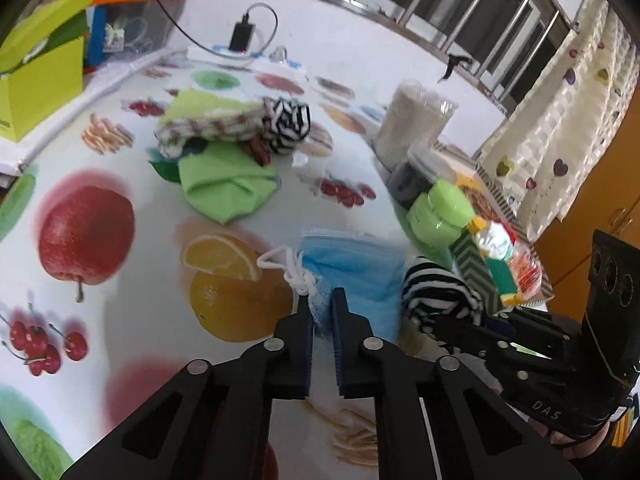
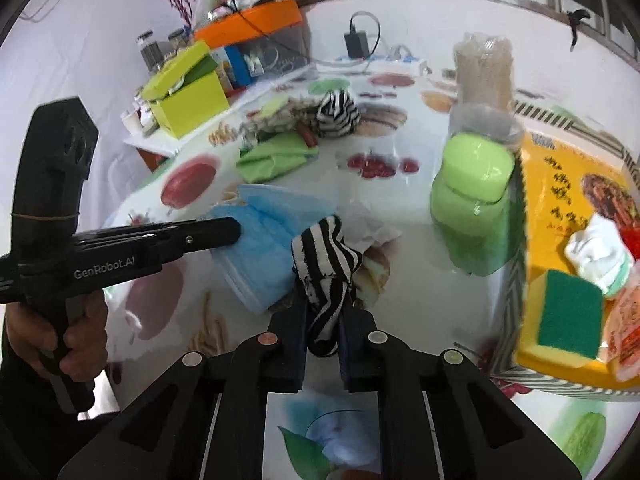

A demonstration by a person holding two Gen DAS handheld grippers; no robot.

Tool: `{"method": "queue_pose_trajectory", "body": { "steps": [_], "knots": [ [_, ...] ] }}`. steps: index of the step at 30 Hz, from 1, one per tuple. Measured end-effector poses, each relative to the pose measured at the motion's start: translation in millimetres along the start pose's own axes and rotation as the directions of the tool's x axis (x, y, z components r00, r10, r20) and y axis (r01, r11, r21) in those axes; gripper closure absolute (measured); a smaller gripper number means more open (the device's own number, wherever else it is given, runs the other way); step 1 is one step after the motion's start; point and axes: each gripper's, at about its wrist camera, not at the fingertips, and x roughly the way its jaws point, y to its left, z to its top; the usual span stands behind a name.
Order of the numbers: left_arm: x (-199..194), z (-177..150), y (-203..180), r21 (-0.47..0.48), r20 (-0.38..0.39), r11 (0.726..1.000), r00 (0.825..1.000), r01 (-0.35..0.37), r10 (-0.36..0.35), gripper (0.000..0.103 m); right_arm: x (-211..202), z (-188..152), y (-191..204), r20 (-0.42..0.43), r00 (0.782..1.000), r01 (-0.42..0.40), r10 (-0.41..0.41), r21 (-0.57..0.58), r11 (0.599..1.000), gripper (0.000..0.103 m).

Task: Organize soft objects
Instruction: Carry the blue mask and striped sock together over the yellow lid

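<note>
My left gripper (image 1: pixel 322 300) is shut on the edge of a blue face mask (image 1: pixel 356 272), which hangs over the fruit-print tablecloth (image 1: pixel 120 184). It also shows in the right wrist view (image 2: pixel 272 236). My right gripper (image 2: pixel 323 312) is shut on a black-and-white striped sock (image 2: pixel 326 276), held just right of the mask; the sock also shows in the left wrist view (image 1: pixel 436 292). Farther back lie a green cloth (image 1: pixel 226 190), a checked cloth (image 1: pixel 208 120) and a second striped sock (image 1: pixel 286 122).
A patterned tray (image 2: pixel 516 280) at the right holds a green-yellow sponge (image 2: pixel 568 316), a white cloth and packets. Green jars (image 2: pixel 472 204) and a bag of grain (image 2: pixel 484 72) stand beside it. A lime box (image 2: pixel 188 100), an orange-lidded bin (image 2: pixel 256 20) and a charger (image 2: pixel 358 44) sit at the back.
</note>
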Motion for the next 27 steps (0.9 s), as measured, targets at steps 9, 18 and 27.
{"method": "queue_pose_trajectory", "body": {
  "steps": [9,18,27],
  "knots": [
    [-36,8,-8,0.001,0.106,1.000,0.994,-0.010,0.010,0.097,-36,6,-6,0.107,0.994,0.021,-0.024,0.033,0.999,0.090],
    [-46,8,-38,0.071,0.125,0.997,0.992,0.018,-0.027,0.097,-55,0,-10,0.142,0.989,0.034,-0.041,0.047,0.998,0.090],
    [-39,6,-68,0.133,0.104,0.989,0.992,0.060,-0.074,0.097,-73,-7,-26,0.165,0.983,0.071,-0.085,0.089,0.993,0.090]
  ]
}}
